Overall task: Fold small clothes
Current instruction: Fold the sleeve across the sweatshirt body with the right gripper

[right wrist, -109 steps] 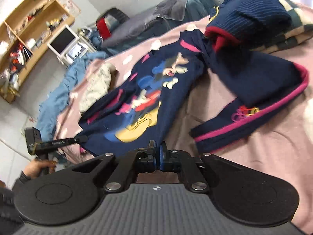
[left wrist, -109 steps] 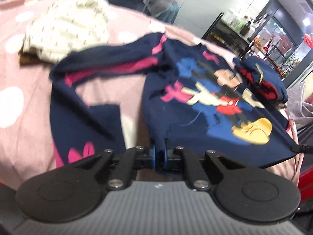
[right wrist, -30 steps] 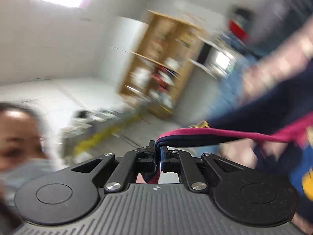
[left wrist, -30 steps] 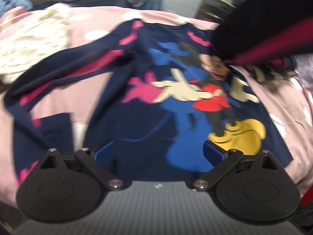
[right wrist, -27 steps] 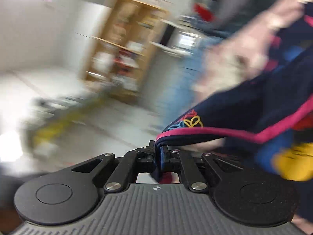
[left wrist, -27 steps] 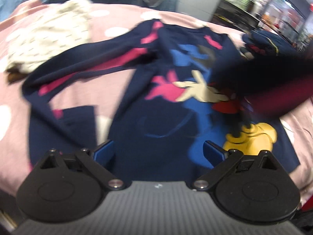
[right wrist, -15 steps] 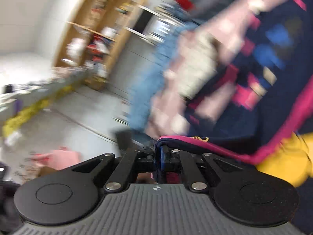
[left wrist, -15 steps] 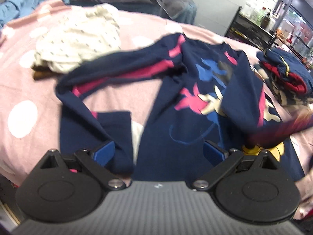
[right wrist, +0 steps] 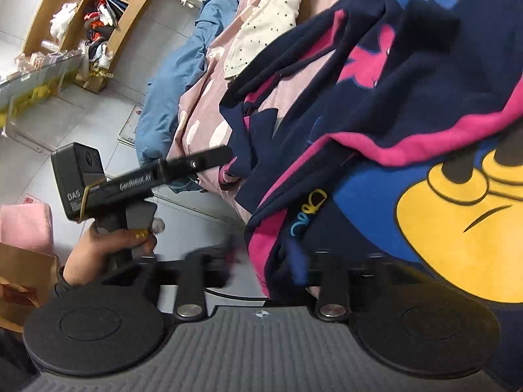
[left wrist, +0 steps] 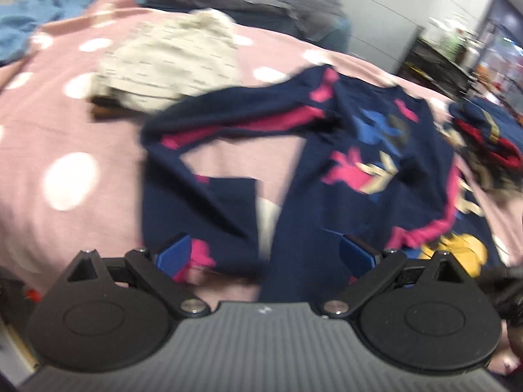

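Navy sweater (left wrist: 369, 176) flat on pink bedspread (left wrist: 49, 137), right sleeve (right wrist: 408, 130) folded across; left gripper (left wrist: 264, 254) wide open, empty; right gripper (right wrist: 261, 268) blurred, looks parting, sleeve may drag back on retreat.

Left wrist cam sits back at the near edge of the pink dotted bedspread (left wrist: 81, 124) looking across the whole navy sweatshirt (left wrist: 366, 176), while the right wrist cam is jammed close over its hem, facing sideways toward the left gripper (right wrist: 209, 160), cream garment (right wrist: 261, 23) shared.
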`<action>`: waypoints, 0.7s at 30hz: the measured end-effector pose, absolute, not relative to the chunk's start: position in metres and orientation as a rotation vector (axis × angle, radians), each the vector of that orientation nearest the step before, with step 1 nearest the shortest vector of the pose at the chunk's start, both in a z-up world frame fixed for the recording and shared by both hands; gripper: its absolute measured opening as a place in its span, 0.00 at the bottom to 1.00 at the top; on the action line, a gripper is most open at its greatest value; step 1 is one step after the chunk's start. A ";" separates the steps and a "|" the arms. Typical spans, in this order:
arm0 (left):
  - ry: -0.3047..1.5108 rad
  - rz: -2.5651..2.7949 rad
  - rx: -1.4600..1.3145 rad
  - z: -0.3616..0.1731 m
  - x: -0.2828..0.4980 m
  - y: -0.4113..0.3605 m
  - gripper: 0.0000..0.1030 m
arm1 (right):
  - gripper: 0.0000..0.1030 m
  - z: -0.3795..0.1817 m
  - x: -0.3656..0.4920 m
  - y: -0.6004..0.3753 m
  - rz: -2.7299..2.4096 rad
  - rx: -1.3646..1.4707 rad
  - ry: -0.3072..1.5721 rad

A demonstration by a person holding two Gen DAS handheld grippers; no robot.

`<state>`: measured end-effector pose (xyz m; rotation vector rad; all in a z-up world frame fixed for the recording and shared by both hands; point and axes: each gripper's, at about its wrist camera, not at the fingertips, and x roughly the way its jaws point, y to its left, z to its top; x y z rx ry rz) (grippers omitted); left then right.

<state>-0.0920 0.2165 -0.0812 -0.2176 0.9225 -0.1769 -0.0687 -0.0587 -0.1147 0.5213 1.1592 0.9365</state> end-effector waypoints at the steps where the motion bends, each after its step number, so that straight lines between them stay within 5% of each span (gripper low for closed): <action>1: 0.928 -0.207 -0.226 -0.083 -0.091 0.211 0.94 | 0.84 -0.103 -0.070 -0.065 0.941 0.495 1.127; 7: 0.968 -0.378 -0.130 -0.083 -0.096 0.168 0.90 | 0.79 -0.063 -0.063 -0.110 0.697 0.043 0.856; 13: 1.029 -0.419 0.002 -0.091 -0.105 0.138 0.86 | 0.60 -0.078 -0.023 -0.165 0.295 -0.311 0.746; 16: 1.054 -0.398 0.059 -0.101 -0.102 0.130 0.69 | 0.49 -0.093 -0.001 -0.177 0.279 -0.314 0.747; 21: 1.024 -0.364 0.104 -0.108 -0.095 0.126 0.42 | 0.49 -0.116 0.026 -0.166 0.228 -0.433 0.733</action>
